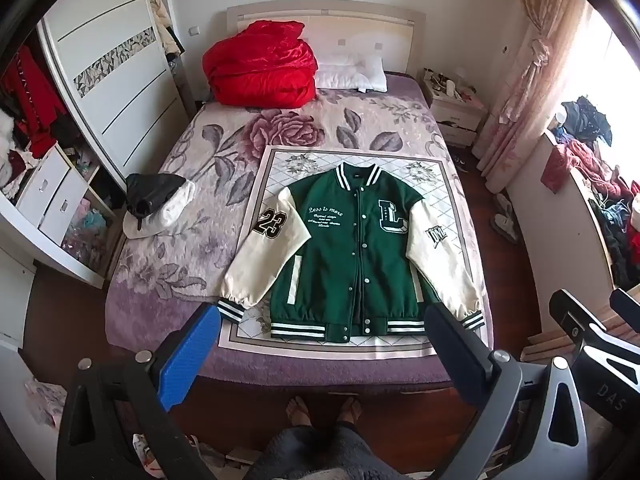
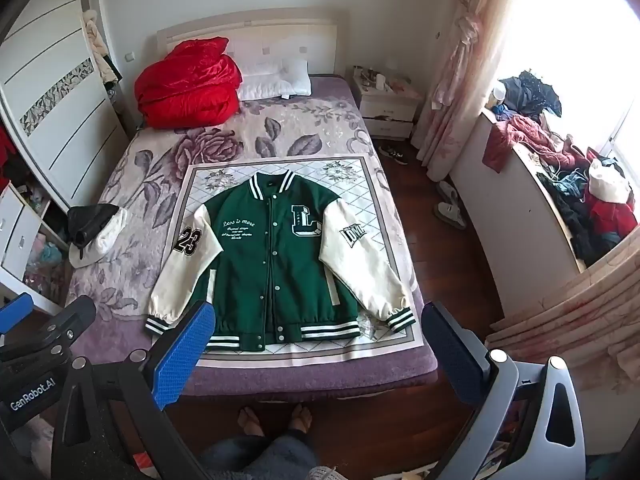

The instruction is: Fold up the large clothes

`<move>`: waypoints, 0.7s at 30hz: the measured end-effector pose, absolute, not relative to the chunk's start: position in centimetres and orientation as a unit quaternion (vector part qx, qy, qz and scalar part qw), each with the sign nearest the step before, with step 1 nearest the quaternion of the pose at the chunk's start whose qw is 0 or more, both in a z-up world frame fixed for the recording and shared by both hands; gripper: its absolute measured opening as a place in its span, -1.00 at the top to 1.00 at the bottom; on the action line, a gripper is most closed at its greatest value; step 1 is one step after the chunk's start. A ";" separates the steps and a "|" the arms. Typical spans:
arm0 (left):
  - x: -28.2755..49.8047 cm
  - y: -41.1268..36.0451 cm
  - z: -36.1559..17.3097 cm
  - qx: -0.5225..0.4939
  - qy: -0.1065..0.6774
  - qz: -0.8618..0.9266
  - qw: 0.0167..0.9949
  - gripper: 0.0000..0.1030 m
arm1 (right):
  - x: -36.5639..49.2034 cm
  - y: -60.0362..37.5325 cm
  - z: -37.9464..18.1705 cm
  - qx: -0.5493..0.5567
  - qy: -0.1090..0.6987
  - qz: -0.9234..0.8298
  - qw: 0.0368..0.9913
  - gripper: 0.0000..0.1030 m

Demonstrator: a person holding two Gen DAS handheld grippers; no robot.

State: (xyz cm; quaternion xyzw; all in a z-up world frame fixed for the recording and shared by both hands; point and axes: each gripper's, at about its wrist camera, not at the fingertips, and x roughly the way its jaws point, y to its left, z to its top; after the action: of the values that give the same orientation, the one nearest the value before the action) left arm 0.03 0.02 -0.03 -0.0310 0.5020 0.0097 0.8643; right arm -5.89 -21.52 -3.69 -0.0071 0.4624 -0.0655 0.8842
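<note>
A green varsity jacket (image 1: 352,256) with cream sleeves lies flat, face up and snapped shut, on a quilted mat at the foot of the bed; it also shows in the right wrist view (image 2: 276,264). Its sleeves spread out and down to striped cuffs. My left gripper (image 1: 324,320) is open and empty, held high above the bed's foot, over the jacket's hem. My right gripper (image 2: 318,316) is open and empty, likewise high above the hem. Part of the right gripper shows at the right edge of the left wrist view (image 1: 596,320).
A red quilt (image 1: 260,68) and a white pillow (image 1: 352,72) sit at the headboard. A black and white garment pile (image 1: 158,204) lies at the bed's left edge. A wardrobe stands left, a nightstand (image 1: 452,112) and a clothes-covered counter (image 2: 568,184) right. The person's bare feet (image 2: 276,420) stand at the bed's foot.
</note>
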 end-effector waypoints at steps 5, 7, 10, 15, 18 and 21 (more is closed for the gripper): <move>0.1 -0.1 -0.1 -0.026 0.502 0.010 0.864 -1.00 | -5.9 -21.4 -3.7 -0.010 0.460 -0.068 0.885 -1.00; 0.1 -0.1 -0.1 -0.025 0.502 0.010 0.865 -1.00 | -6.0 -21.4 -3.8 -0.009 0.460 -0.069 0.885 -1.00; -0.5 -0.2 -0.1 -0.026 0.501 0.012 0.865 -1.00 | -5.9 -21.5 -3.8 -0.009 0.462 -0.067 0.885 -1.00; -0.6 -0.2 -0.1 -0.027 0.501 0.012 0.865 -1.00 | -6.0 -21.6 -3.4 -0.009 0.460 -0.066 0.885 -1.00; -0.3 -0.1 -0.3 -0.027 0.502 0.012 0.864 -1.00 | -5.8 -21.5 -3.6 -0.010 0.462 -0.067 0.884 -1.00; -0.7 -0.2 -0.2 -0.026 0.502 0.012 0.865 -1.00 | -5.8 -21.5 -3.5 -0.010 0.462 -0.068 0.884 -1.00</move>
State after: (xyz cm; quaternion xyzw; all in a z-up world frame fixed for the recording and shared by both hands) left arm -0.69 -0.23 -0.24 -0.0263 0.5017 0.0125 0.8645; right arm -5.84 -21.46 -3.53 -0.0096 0.4621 -0.0679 0.8842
